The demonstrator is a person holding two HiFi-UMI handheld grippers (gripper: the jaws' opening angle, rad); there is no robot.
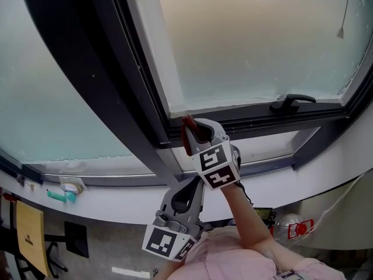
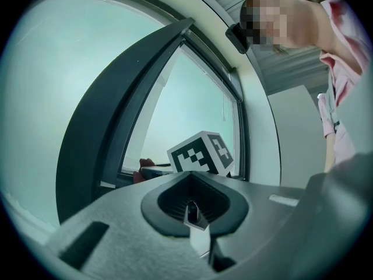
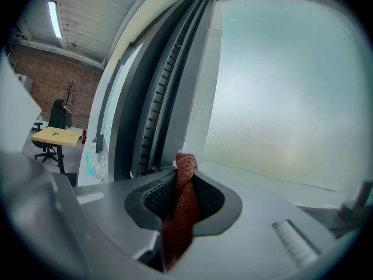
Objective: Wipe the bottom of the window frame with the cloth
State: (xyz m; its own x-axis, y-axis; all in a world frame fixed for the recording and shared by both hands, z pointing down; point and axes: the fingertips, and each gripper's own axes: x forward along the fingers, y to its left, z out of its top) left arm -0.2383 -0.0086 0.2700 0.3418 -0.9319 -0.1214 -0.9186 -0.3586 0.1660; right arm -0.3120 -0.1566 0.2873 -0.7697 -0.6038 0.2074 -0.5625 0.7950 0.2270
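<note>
The right gripper [image 1: 197, 134] is squeezing its jaws shut on the red-brown cloth [image 3: 180, 209]. The cloth is running up through the middle of the jaws, and its top end is poking out just past the jaw tips. That end is sitting right at the bottom of the window frame [image 1: 250, 123], near the corner where the dark bottom bar is meeting the wide dark post [image 1: 111, 80]. I cannot tell if the cloth is pressing on the frame or only close to it. Beyond the jaws and to their right, the frosted glass [image 3: 280, 86] is filling most of the right gripper view. The black window handle [image 1: 291, 102] is lying along the bottom bar, well off to the right of these jaws. Far to the left of the jaws, a small teal thing [image 1: 61, 196] is lying on the white sill [image 1: 116, 206]. The person's arm [image 1: 247, 212] is reaching up behind the right gripper. The left gripper [image 2: 192, 210] is holding its jaws pressed together with nothing between them. It is hanging below the right gripper, away from the frame. Out past the left jaws, the right gripper's marker cube [image 2: 201, 153] is showing in front of the window.
</note>
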